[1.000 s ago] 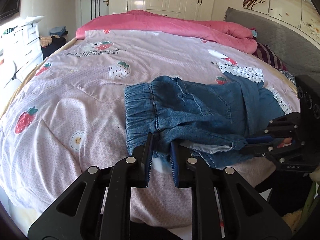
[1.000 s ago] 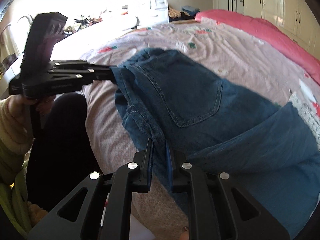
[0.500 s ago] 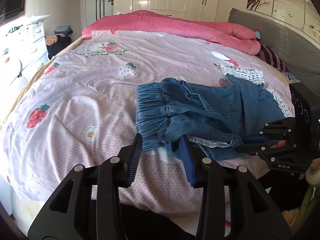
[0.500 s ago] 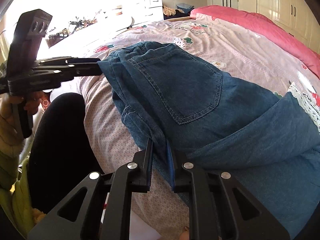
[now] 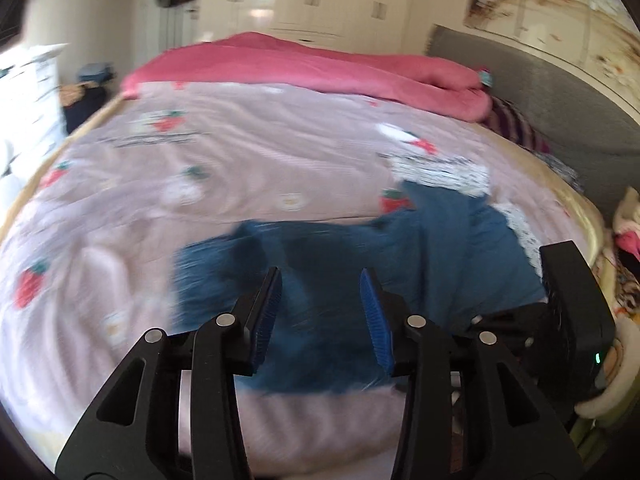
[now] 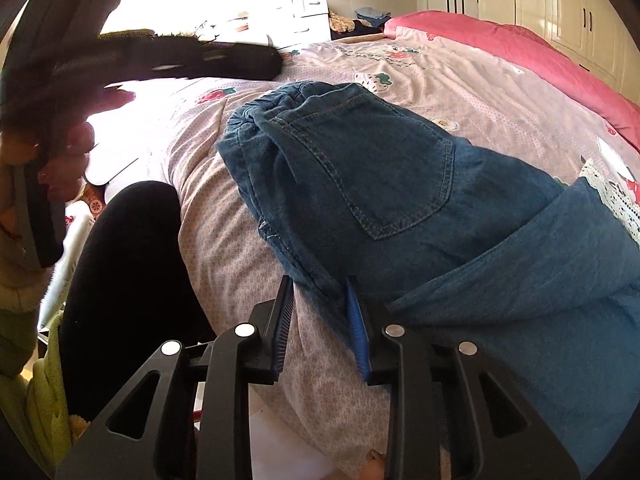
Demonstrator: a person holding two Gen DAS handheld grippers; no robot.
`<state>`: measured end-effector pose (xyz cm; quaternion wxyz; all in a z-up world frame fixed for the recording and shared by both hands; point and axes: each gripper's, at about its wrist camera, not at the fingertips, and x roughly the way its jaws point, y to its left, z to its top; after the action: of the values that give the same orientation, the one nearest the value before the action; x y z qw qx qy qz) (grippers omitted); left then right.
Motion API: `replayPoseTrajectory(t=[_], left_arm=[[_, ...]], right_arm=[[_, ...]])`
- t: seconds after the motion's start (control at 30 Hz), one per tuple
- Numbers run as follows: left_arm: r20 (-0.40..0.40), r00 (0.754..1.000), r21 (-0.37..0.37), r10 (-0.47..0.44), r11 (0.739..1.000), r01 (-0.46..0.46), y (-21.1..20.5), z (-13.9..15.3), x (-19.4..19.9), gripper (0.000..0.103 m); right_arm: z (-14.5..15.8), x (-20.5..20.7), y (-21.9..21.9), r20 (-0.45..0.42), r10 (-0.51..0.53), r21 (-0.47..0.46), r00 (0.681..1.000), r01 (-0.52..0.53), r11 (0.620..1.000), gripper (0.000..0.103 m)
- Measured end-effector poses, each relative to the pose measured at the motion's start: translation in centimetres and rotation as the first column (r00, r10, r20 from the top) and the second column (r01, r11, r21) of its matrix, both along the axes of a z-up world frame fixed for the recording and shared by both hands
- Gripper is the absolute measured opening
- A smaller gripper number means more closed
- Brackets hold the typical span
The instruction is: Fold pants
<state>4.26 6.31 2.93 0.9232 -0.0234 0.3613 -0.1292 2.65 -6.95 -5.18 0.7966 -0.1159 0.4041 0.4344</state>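
The denim pants [image 6: 360, 168] lie folded near the quilt's [image 6: 500, 80] front edge, long axis running sideways. The right gripper [image 6: 318, 316] is nearer, jaws opening astride the hem; the left gripper [image 5: 320, 312] (blurred) hovers parted, empty.

A pale pink quilt printed with red strawberries [image 5: 248, 168] covers the bed, with a rumpled bright pink blanket [image 5: 304, 64] along its far edge. White panelled wardrobe doors [image 5: 320, 4] stand behind, a grey upholstered headboard [image 5: 560, 104] at the right.
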Motion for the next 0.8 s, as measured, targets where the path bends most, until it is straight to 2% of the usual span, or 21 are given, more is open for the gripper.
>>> replayPoseTrajectory(t=[0.1, 0.17, 0.23, 0.3, 0.4, 0.5, 0.57, 0.67, 0.73, 0.8], left_arm=[[-0.098, 0.995, -0.015, -0.027, 1.0, 0.025, -1.7, -3.1, 2.4, 0.034], [-0.147, 0.989, 0.028, -0.007, 1.0, 0.011, -2.0, -5.3, 3.0, 0.034], [-0.179, 0.984, 0.042, 0.004, 0.999, 0.003, -1.9, -7.3, 3.2, 0.034], [-0.165, 0.986, 0.061, 0.003, 0.998, 0.007, -2.1, -7.8, 2.9, 0.034], [-0.16, 0.987, 0.073, 0.005, 0.997, 0.007, -2.2, -7.6, 2.6, 0.034], [-0.15, 0.989, 0.072, 0.01, 0.997, 0.001, -2.4, -6.5, 2.1, 0.036], [-0.12, 0.993, 0.04, -0.007, 0.999, 0.012, -2.7, -4.8, 1.6, 0.047], [-0.06, 0.997, 0.042, -0.039, 0.998, 0.042, -3.8, -2.4, 0.6, 0.053], [-0.043, 0.997, 0.024, -0.061, 0.998, 0.062, -4.6, -1.5, 0.7, 0.055], [-0.046, 0.995, 0.0, -0.085, 0.996, 0.085, -5.5, -1.1, 1.4, 0.065]], right_arm=[[0.9, -0.2, -1.7, -0.02, -0.018, 0.028, 1.0, 0.018, 0.999, 0.027], [1.5, -0.1, -3.0, -0.026, -0.046, 0.039, 0.999, 0.047, 0.998, 0.027], [2.5, 0.5, -4.8, -0.009, -0.101, 0.056, 0.995, 0.101, 0.993, 0.028], [3.4, 1.6, -6.5, 0.003, -0.162, 0.077, 0.987, 0.161, 0.984, 0.034], [4.2, 3.7, -8.6, 0.013, -0.249, 0.1, 0.968, 0.247, 0.964, 0.042], [4.0, 6.3, -10.7, 0.014, -0.346, 0.083, 0.938, 0.344, 0.935, 0.054], [2.7, 8.0, -12.2, -0.002, -0.41, 0.031, 0.912, 0.409, 0.912, 0.056], [-0.5, 10.2, -14.4, -0.093, -0.492, -0.059, 0.866, 0.488, 0.871, 0.057], [-1.8, 10.4, -15.1, -0.142, -0.498, -0.048, 0.855, 0.497, 0.866, 0.057], [-1.6, 10.1, -15.3, -0.133, -0.491, -0.031, 0.861, 0.491, 0.871, 0.057]])
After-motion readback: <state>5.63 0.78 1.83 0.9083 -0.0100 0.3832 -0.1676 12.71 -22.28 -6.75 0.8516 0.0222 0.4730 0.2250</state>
